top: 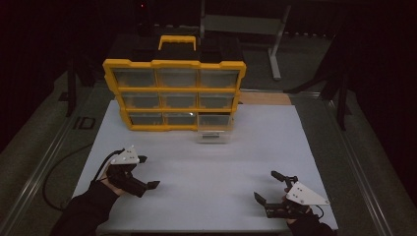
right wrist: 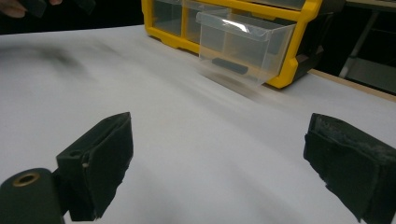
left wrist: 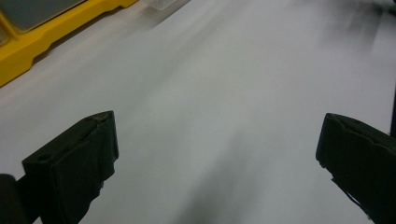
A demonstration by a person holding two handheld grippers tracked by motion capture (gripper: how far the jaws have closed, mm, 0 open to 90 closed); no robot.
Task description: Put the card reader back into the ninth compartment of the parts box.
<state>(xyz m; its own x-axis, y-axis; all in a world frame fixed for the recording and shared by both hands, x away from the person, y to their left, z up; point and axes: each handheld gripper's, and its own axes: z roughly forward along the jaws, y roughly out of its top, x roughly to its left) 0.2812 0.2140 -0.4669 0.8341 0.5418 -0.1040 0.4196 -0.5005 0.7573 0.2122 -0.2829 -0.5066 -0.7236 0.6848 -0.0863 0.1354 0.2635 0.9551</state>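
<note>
A yellow organizer (top: 174, 93) with nine small clear drawers stands at the far side of the white table (top: 206, 167), a little left of the middle. Its black and yellow carry handle (top: 177, 42) is on top. Eight drawers sit flush in their slots. The drawer at the bottom right (top: 214, 129) is pulled out toward the near side, and its front rests low over the table. In the right gripper view this open drawer (right wrist: 243, 46) is clear plastic, and a dark flat piece (right wrist: 229, 65) lies at its bottom; I cannot tell what the piece is.

Both grippers are near the front edge, well apart from the organizer and from each other. The left gripper (top: 147, 172) is at the near left, held in a gloved hand (top: 115, 179), and its jaws stand wide apart with nothing between them. In the left gripper view the bare table lies between the jaws, and a corner of the yellow frame (left wrist: 28, 42) shows far up at the left. The right gripper (top: 268, 186) is at the near right, also spread wide and holding nothing. It points toward the open drawer.

I think the work concerns this drawer, because it is the only one drawn out and the right gripper faces it. The wide jaws probably make the hands ready to approach. Perhaps the drawer is left open so that its content can be reached, or it waits to be pushed in; from here I cannot decide which. The organizer stands with the drawer fronts to the person, so every slot is reachable from the near side.
</note>
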